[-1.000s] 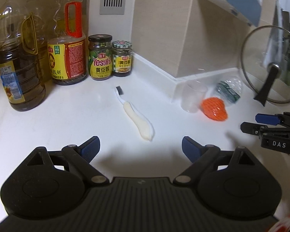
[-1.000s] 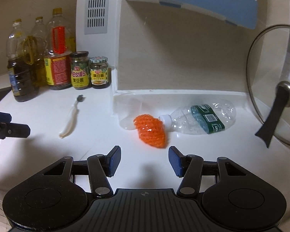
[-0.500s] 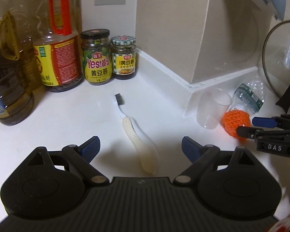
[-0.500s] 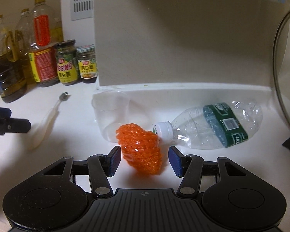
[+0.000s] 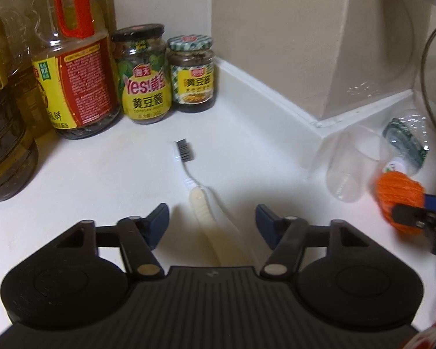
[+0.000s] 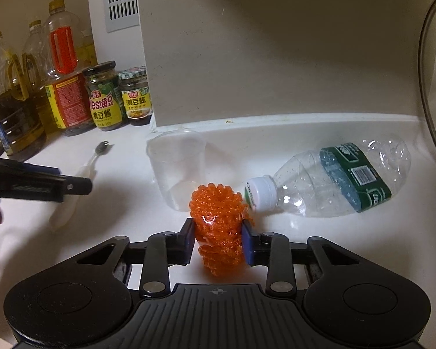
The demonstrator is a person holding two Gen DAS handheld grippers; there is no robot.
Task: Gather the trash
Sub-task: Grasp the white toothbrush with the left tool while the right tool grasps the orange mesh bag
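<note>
Desk (image 6: 305,133), white and glossy, carried everything, and beyond the right jaws on their right side lay the largest piece of trash, a clear plastic bottle (image 6: 334,180) on its side with its white cap pointing back toward the jaws; it looked empty, light and easily crushed, likely to roll, and best taken across the ribbed body near the label. Just ahead of the right jaws and slightly left stood an upright clear plastic cup (image 6: 175,168), thin-walled and probably slippery, better pinched at the rim than across its flexible wall. Between the jaws of the right gripper (image 6: 218,240) sat the orange mesh scrubber (image 6: 218,226), soft and springy; the jaws were closing with both pads against its sides, and a hold through its middle seemed secure since it gives under pressure. Smallest was the white brush (image 5: 206,203), lying flat between the jaws of the left gripper (image 5: 212,221) with its bristles pointing away; those jaws were closing but not yet touching it. Its handle looked stiff, light and smooth, so the thick grooved part seemed the place to grip.
</note>
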